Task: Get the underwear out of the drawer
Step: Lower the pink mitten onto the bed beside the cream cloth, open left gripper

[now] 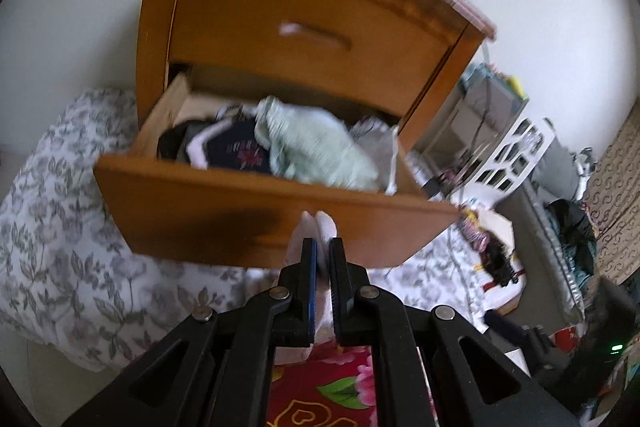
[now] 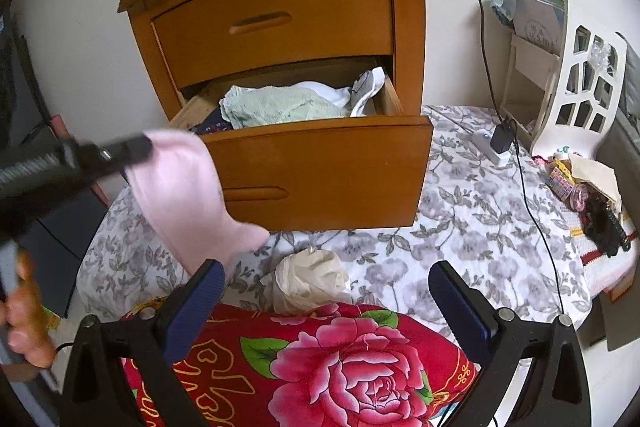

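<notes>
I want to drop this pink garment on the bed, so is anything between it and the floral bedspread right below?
Nothing visible blocks it. The pink garment hangs from the shut left gripper, already outside the open lower drawer. Below lies bare floral bedspread; a cream garment lies just to its right.

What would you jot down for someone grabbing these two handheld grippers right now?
Left gripper: shut on a pink garment, which hangs outside the drawer, in front of it.
Right gripper: open, empty, over the red floral blanket.
Done: drawer is open; a cream garment already lies on the grey floral bedding.
Left: set the pink one down; a green cloth and other clothes are in the drawer.
</notes>
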Demonstrator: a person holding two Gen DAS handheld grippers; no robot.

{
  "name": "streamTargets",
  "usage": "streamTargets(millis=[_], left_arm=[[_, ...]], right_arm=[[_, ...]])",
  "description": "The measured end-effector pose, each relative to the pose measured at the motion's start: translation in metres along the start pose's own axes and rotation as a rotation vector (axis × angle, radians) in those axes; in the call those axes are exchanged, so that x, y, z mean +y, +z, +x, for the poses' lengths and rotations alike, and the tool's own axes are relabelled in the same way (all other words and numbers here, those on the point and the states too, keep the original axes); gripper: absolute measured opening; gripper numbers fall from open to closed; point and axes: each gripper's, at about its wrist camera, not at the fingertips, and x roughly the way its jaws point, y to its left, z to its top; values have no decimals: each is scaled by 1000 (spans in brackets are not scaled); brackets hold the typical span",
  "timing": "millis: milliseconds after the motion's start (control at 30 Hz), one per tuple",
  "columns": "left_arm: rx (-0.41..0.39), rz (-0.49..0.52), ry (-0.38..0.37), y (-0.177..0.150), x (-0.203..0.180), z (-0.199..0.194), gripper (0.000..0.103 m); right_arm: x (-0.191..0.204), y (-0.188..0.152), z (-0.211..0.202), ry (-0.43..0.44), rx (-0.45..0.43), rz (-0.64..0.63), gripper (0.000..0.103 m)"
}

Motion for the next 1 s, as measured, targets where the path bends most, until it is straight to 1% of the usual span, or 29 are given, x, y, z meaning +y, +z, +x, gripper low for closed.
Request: streamTargets(millis=[200,333,567,733,833,900,933,967,1000], left_arm=[[69,-16,35,-14,12,36,6],[115,-31,42,-21,20,57,6],[199,-47,92,-31,33,93,6],[237,-74,116,-38,41,103,6],[244,-81,126,-40,44,101,7],[238,-80,127,-40,43,97,10],[234,-79,128,-39,42,95,17],[228,-77,132,-39,41,90,30],[222,-78,136,-38,40,87,38]], right_arm=[[-2,-2,11,2,27,1,103],[-4,-4,19,2,46,2,103],[-4,-7,28,4,68,1,103],[-4,-7,30,3,74,1,103],[-3,-8,31,2,77,-1,103],[-2,-8,31,2,76,-4,103],[-2,-8,30,3,76,-5,103],[-2,-8,30,2,76,-5,103],[-2,-8,30,3,77,-5,103]])
